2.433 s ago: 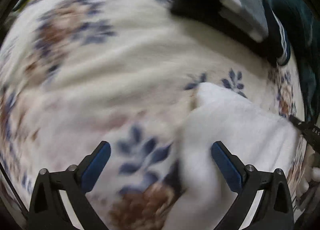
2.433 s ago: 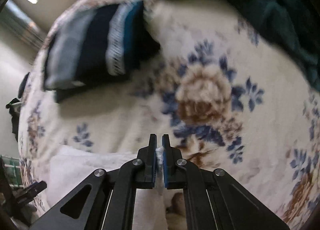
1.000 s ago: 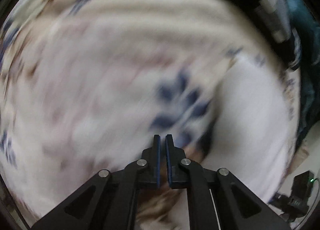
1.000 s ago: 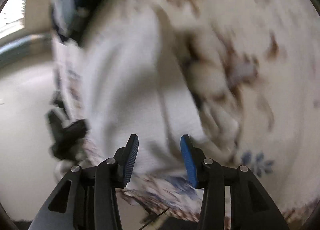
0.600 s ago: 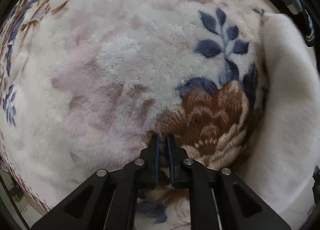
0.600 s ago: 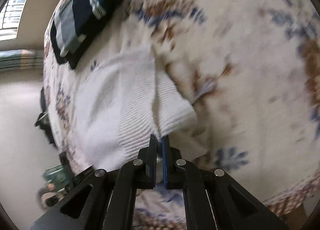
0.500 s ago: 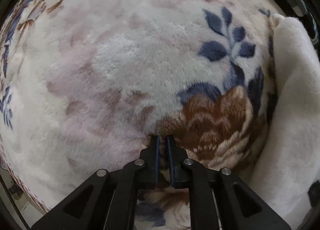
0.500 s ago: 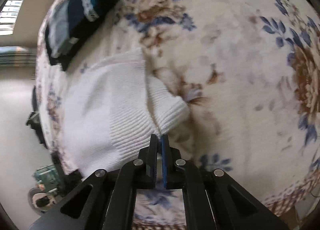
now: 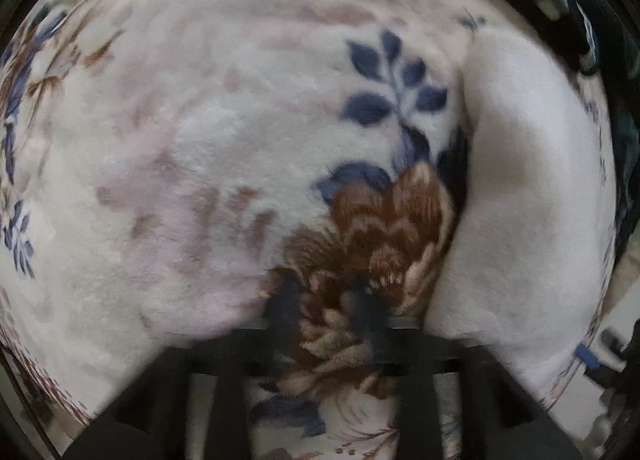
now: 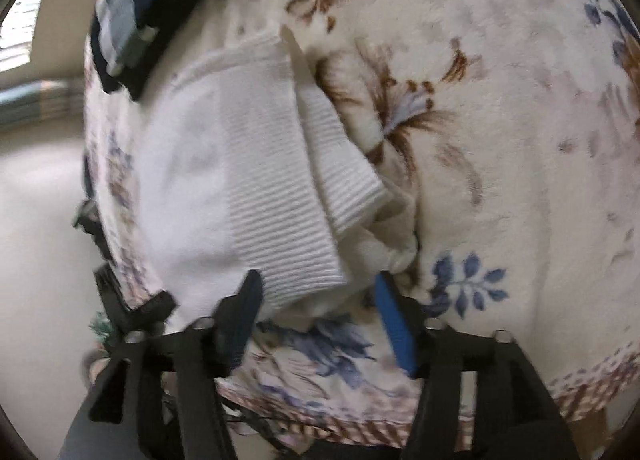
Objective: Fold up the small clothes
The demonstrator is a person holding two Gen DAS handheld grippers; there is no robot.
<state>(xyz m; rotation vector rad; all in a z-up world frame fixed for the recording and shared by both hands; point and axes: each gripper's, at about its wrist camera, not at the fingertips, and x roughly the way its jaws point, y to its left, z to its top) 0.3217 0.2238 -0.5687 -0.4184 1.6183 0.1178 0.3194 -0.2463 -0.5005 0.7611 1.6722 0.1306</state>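
A white ribbed garment (image 10: 248, 164) lies folded on a floral fleece blanket (image 10: 500, 108), its ribbed cuff (image 10: 344, 180) doubled over on the right side. My right gripper (image 10: 316, 308) is open, its blue pads just in front of the garment's near edge, holding nothing. In the left wrist view the same white garment (image 9: 528, 188) lies at the right. My left gripper (image 9: 332, 316) is pressed low into the blanket (image 9: 224, 148) beside a brown flower; its fingertips are blurred and buried in the pile.
A stack of folded dark blue and grey clothes (image 10: 144, 8) lies at the blanket's far left corner. The blanket's near edge (image 10: 360, 424) drops off to a pale floor (image 10: 36, 220). A dark teal cloth (image 9: 624, 132) sits at the far right.
My right gripper has opened and let go of the white garment's edge, which now lies flat. My left gripper has sunk lower into the blanket and its fingers have blurred out of sight.
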